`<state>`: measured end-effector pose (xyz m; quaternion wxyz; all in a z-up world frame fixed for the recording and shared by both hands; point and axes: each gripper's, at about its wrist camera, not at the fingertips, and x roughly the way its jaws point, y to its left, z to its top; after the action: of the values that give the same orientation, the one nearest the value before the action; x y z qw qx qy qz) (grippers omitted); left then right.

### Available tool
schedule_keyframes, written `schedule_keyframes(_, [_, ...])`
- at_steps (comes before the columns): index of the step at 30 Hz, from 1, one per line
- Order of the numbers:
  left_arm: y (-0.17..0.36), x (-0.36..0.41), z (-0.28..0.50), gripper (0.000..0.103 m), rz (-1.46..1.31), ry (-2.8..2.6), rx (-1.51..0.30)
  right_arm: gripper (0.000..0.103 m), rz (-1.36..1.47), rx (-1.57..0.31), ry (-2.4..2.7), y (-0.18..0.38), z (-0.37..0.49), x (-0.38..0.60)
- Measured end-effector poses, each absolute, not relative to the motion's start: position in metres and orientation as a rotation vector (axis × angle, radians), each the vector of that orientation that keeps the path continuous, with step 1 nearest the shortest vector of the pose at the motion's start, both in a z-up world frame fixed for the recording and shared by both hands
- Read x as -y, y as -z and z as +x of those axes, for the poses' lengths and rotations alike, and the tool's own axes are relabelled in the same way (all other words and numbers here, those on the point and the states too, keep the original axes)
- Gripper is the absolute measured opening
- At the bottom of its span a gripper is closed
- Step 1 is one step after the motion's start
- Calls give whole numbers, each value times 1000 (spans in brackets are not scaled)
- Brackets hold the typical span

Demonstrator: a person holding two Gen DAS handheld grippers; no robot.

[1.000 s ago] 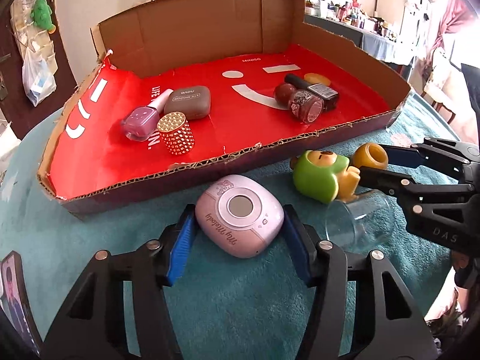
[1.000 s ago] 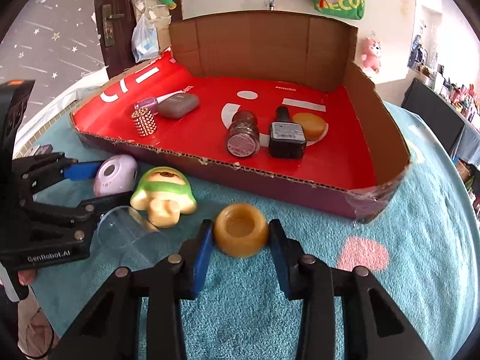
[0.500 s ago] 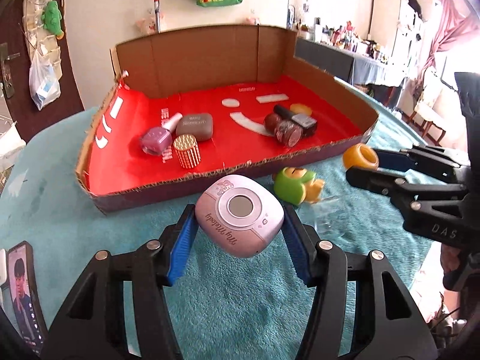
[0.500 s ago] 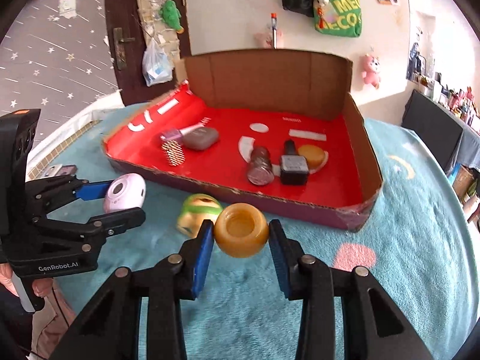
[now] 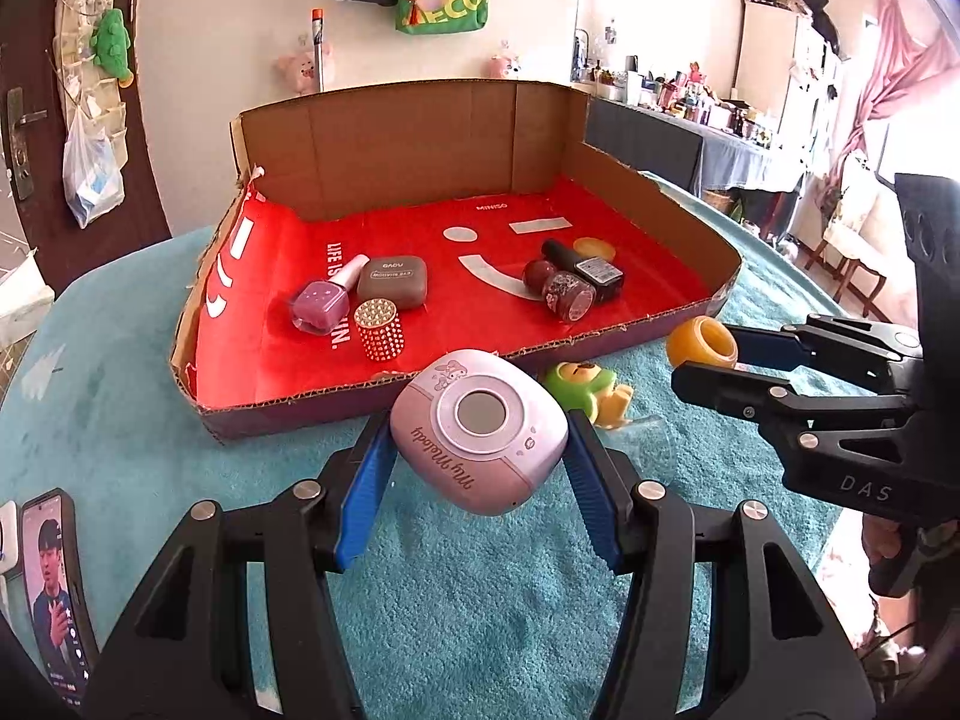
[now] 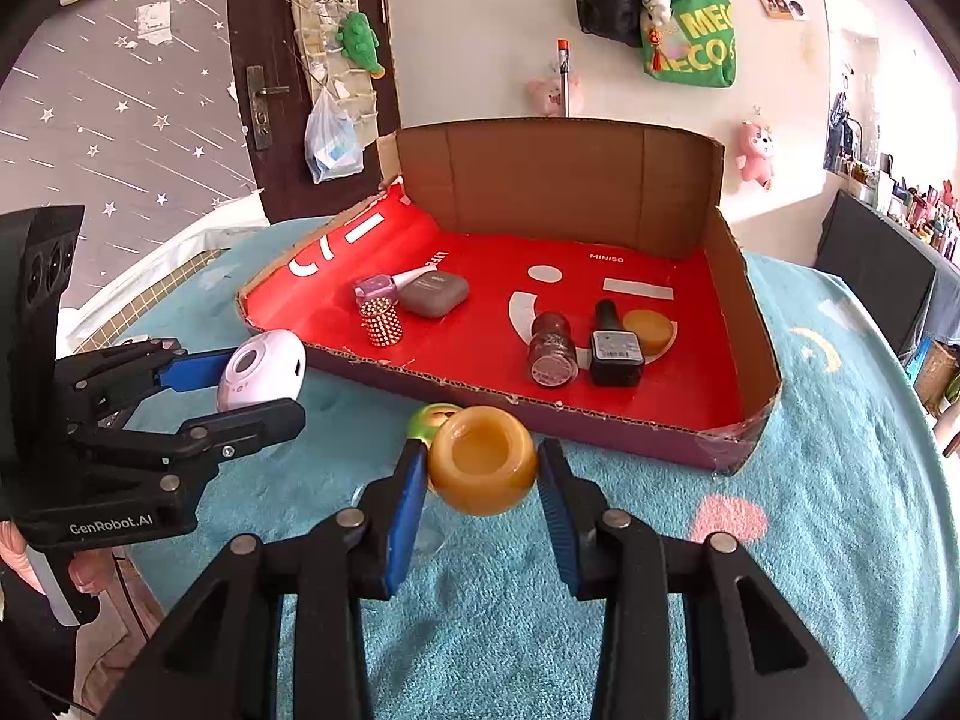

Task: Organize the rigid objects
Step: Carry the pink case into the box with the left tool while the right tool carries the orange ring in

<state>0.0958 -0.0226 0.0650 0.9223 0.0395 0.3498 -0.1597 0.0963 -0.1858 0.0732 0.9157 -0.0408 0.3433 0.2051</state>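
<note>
My left gripper (image 5: pixel 477 468) is shut on a lilac rounded case (image 5: pixel 480 429) marked "My Melody", held above the teal cloth in front of the cardboard tray (image 5: pixel 288 408). My right gripper (image 6: pixel 480 480) is shut on an amber ring-shaped jar (image 6: pixel 482 459), also lifted clear of the cloth. Each gripper shows in the other's view: the right gripper (image 5: pixel 708 354) with the jar (image 5: pixel 702 345), the left gripper (image 6: pixel 264 381) with the case (image 6: pixel 261 369). A green and yellow toy (image 5: pixel 585 387) lies on the cloth near the tray's front wall, beside a clear glass (image 5: pixel 645 438) on its side.
The red-lined tray (image 6: pixel 630 426) holds a pink nail polish bottle (image 5: pixel 321 300), a brown case (image 5: pixel 393 282), a studded gold cylinder (image 5: pixel 378 330), dark polish bottles (image 5: pixel 579 285) and an amber disc (image 5: pixel 594 249). A phone (image 5: pixel 51 594) lies at the left table edge.
Both grippers have risen with their objects off the cloth and pulled back from the tray, which now looks smaller and lower. The toy and glass stayed on the cloth.
</note>
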Motion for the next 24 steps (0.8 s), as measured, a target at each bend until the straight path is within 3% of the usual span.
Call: schedule_keyframes(24, [-73,24,120,54,68,344,-705,40,-84,-704,-448,-76,116,183])
